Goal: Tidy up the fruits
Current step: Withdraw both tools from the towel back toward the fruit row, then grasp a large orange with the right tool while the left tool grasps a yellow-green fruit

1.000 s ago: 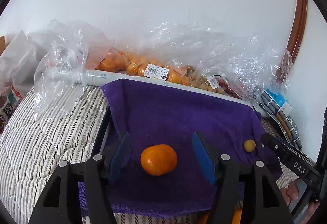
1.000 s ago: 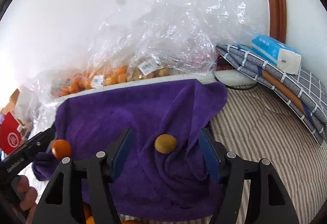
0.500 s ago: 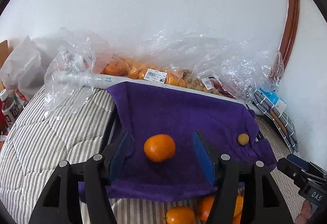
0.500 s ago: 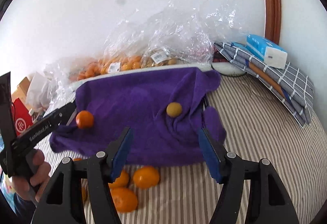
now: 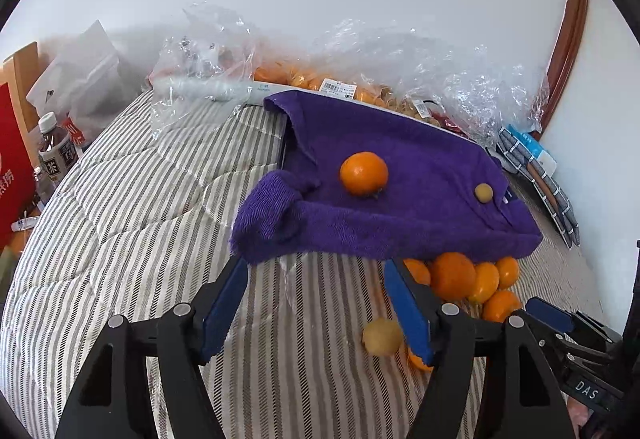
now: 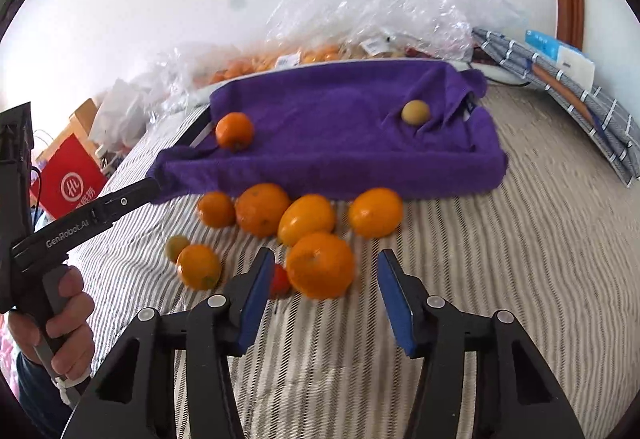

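A purple towel (image 5: 400, 215) (image 6: 340, 143) covers a raised tray on the striped bed. On it sit one orange (image 5: 364, 173) (image 6: 234, 131) and one small yellow-green fruit (image 5: 483, 193) (image 6: 416, 112). Several oranges (image 6: 306, 219) (image 5: 452, 275) lie loose on the bed in front of the towel, with a small yellow fruit (image 5: 382, 337) and a small red one (image 6: 279, 281). My left gripper (image 5: 316, 303) is open and empty over the bedding. My right gripper (image 6: 326, 293) is open, with a large orange (image 6: 320, 265) between its fingers, not gripped.
Clear plastic bags of oranges (image 5: 304, 79) and other fruit lie against the wall behind the towel. A folded checked cloth with a tissue pack (image 6: 560, 57) lies at right. A red bag (image 6: 68, 181) and bottles (image 5: 56, 155) stand off the bed's left side.
Both grippers have pulled back and away from the towel. The orange and small fruit stay on it. The loose fruit pile in front has come into view.
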{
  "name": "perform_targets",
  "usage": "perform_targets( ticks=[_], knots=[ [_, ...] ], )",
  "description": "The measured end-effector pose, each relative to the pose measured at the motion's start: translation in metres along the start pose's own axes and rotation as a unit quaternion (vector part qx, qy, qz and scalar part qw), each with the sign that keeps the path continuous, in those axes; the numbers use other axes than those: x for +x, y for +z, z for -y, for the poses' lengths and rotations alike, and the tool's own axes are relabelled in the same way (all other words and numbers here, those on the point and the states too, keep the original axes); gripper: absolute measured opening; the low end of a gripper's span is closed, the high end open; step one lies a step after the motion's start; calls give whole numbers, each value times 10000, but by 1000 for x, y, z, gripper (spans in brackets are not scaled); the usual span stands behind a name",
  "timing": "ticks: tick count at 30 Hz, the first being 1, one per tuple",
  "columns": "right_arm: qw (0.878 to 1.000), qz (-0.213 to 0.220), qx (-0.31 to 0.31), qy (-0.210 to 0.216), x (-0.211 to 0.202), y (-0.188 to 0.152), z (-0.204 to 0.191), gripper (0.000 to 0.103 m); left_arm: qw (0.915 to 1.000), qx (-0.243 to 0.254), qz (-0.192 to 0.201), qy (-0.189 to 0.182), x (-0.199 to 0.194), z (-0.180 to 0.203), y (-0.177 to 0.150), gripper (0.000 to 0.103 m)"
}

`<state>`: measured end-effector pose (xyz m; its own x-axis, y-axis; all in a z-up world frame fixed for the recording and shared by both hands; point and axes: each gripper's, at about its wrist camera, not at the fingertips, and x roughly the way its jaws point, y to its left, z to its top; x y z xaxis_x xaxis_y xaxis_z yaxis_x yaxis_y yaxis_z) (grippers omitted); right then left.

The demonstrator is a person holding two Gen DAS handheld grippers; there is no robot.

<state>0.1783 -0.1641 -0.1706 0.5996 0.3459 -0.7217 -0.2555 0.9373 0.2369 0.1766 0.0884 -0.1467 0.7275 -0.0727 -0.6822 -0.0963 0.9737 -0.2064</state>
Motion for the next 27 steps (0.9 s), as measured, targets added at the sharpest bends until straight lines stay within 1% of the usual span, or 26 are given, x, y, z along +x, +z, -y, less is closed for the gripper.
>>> perform_targets(
  ticks=[3, 6, 9, 12, 15, 17, 20, 23, 25, 26, 27],
  knots=[
    [9999, -106, 106, 6, 11, -3, -1, 52, 9999, 27, -153, -38, -3, -5, -6, 69],
    [9993, -105, 346, 129, 14, -1, 2, 51, 9995, 95, -282, -109, -7, -7, -14, 69],
    [9985, -146, 477, 219, 18, 3, 6, 49, 9987, 124, -374, -313, -8, -7, -22, 69],
    [9985, -176, 477, 177, 18, 4, 9, 41, 9979, 207, -452, -419, -6, -1, -26, 69],
    [9986, -197, 428, 221, 15, 2, 11, 41, 9973, 293, -511, -438, 0, 8, -27, 68],
    [9992, -195, 321, 99, 11, 0, 12, 41, 9965, 406, -554, -477, 3, 14, -28, 67],
    [9997, -181, 131, -72, 3, -6, 15, 40, 9957, 568, -585, -438, 8, 22, -30, 67],
    [9997, -143, 94, -166, -5, -11, 21, 41, 9949, 651, -630, -445, 12, 29, -32, 67],
    [9997, -125, 134, -188, -7, -13, 24, 41, 9950, 739, -614, -285, 14, 33, -33, 64],
    [9996, -136, 147, -194, -7, -14, 24, 41, 9947, 781, -617, -253, 14, 35, -33, 59],
    [9996, -153, 156, -204, -6, -15, 23, 41, 9946, 798, -616, -239, 15, 36, -33, 56]
  ],
)
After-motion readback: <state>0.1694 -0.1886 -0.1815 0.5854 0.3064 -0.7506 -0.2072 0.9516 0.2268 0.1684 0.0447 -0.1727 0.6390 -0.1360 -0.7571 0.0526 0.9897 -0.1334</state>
